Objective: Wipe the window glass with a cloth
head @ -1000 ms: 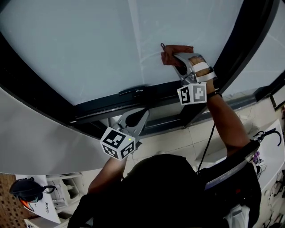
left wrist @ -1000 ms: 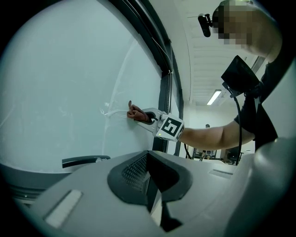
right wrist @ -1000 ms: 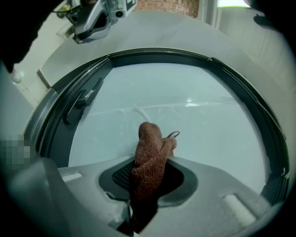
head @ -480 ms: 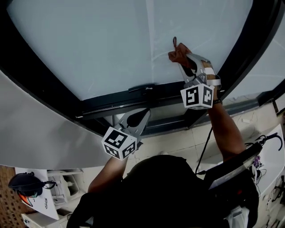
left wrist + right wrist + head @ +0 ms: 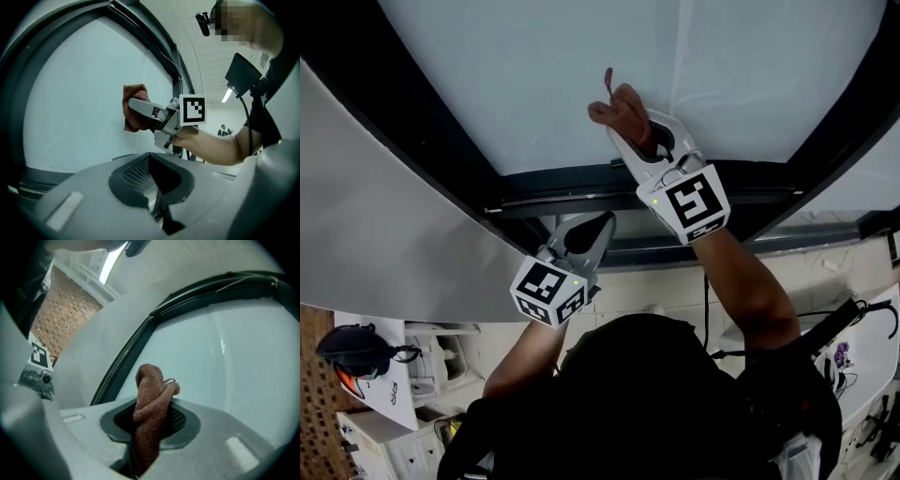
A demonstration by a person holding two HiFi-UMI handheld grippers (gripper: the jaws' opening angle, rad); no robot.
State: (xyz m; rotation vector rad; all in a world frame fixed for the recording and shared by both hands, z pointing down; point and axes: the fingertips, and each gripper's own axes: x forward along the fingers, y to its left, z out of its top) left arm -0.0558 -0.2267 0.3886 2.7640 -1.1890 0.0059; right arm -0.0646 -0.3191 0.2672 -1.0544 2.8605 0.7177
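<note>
Had my right gripper (image 5: 645, 141) fingers clamped on the brown cloth (image 5: 619, 111), up against the window glass (image 5: 516, 84). Left gripper (image 5: 592, 228) fingers were closed, empty.

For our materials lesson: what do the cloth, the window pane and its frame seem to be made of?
The cloth looks like a reddish-brown woven or knitted textile, matte, with a coarse looped weave showing. The window pane is probably glass: smooth, pale, with faint streaks. The frame is dark and smooth, likely painted metal or plastic; I cannot tell which.
</note>
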